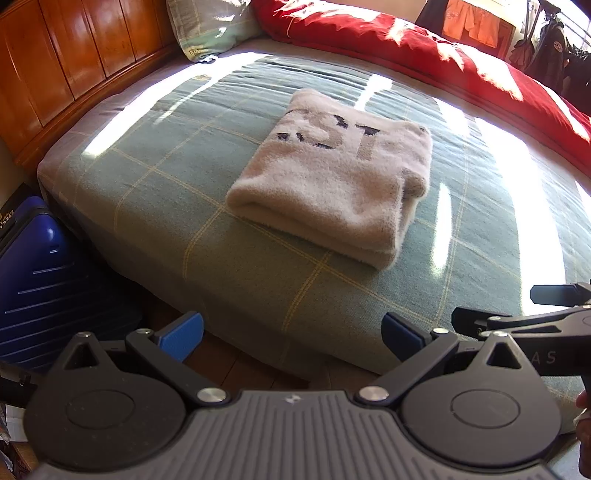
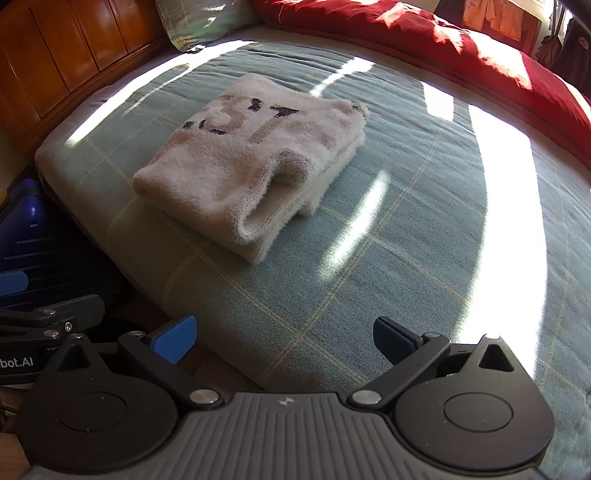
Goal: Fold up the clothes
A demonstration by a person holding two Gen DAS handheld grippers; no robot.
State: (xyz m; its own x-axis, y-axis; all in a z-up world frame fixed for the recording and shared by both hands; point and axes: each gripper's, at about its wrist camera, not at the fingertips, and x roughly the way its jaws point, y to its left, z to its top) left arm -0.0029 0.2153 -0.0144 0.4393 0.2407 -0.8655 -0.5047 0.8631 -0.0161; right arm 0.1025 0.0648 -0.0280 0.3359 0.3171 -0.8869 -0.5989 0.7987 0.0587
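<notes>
Sweater: a fuzzy pale sweater (image 1: 332, 173) lies folded into a thick square on the bed (image 1: 258, 280), dark letters showing on its top face; I see it near the bed's front edge, toward the headboard side.
Left tongs: my left gripper (image 1: 291, 338) hangs over the bed's front edge, blue pads spread wide, nothing between them, well apart from the sweater.
Right tongs: my right gripper (image 2: 284, 338) hangs just beside the left, jaws wide and empty, also short of the sweater (image 2: 251, 162).
Bed: a green checked sheet, streaked with bright sunlight.
Background: a red quilt (image 1: 424, 48) bunched along the far side, a pillow (image 1: 210, 26) against the wooden headboard (image 1: 66, 62).
Floor: a blue suitcase (image 1: 40, 280) stands beside the bed's corner.
</notes>
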